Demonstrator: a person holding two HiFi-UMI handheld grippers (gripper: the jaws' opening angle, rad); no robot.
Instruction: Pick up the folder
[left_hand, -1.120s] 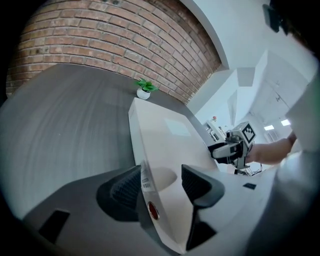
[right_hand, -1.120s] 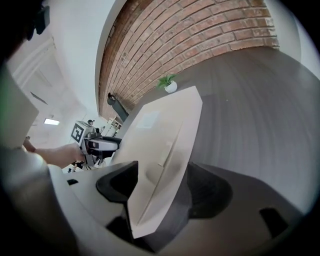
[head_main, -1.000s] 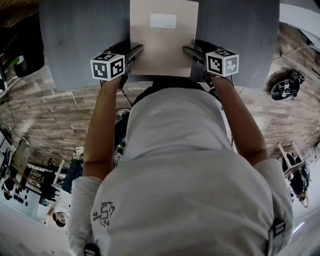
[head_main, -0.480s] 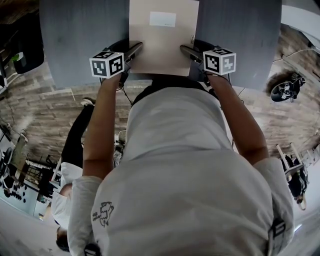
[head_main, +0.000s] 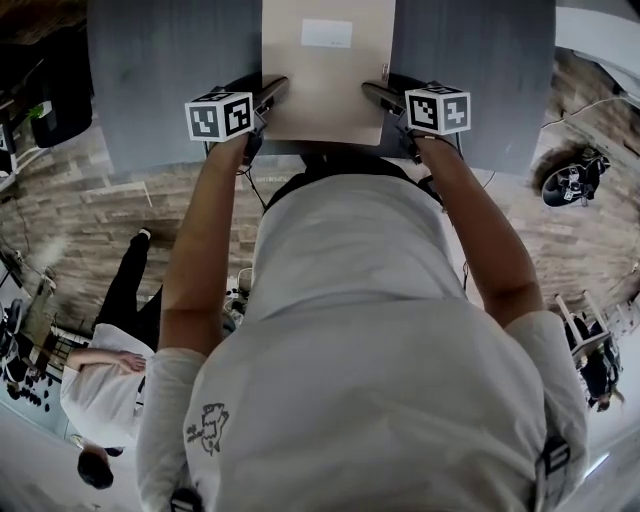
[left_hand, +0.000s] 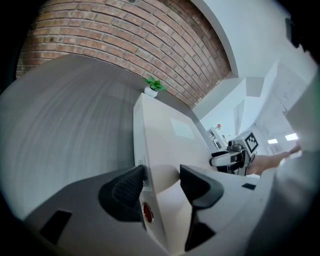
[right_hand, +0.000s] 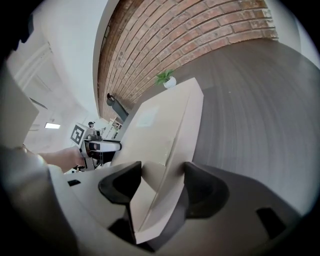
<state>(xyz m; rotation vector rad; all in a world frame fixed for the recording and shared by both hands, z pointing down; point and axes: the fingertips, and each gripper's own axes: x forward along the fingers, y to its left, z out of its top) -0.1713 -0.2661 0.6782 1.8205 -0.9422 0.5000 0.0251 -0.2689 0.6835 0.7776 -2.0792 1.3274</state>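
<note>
A beige folder (head_main: 325, 80) with a white label lies on the grey table (head_main: 160, 80), its near edge at the table's front edge. My left gripper (head_main: 272, 93) straddles the folder's near left corner. In the left gripper view the folder (left_hand: 170, 135) runs between the jaws of the left gripper (left_hand: 162, 175), which are closing; a gap shows above the cover. My right gripper (head_main: 373, 96) straddles the near right corner. In the right gripper view the folder's edge (right_hand: 160, 120) sits between the closing jaws of the right gripper (right_hand: 161, 176).
A small potted plant (left_hand: 152, 87) stands at the table's far edge before a brick wall; it also appears in the right gripper view (right_hand: 167, 78). A person (head_main: 100, 380) stands on the wood floor at lower left. A black object (head_main: 570, 175) lies on the floor at right.
Both grippers stay at the folder's near corners, jaws slightly narrower. A bystander has walked into the lower left of the head view.
</note>
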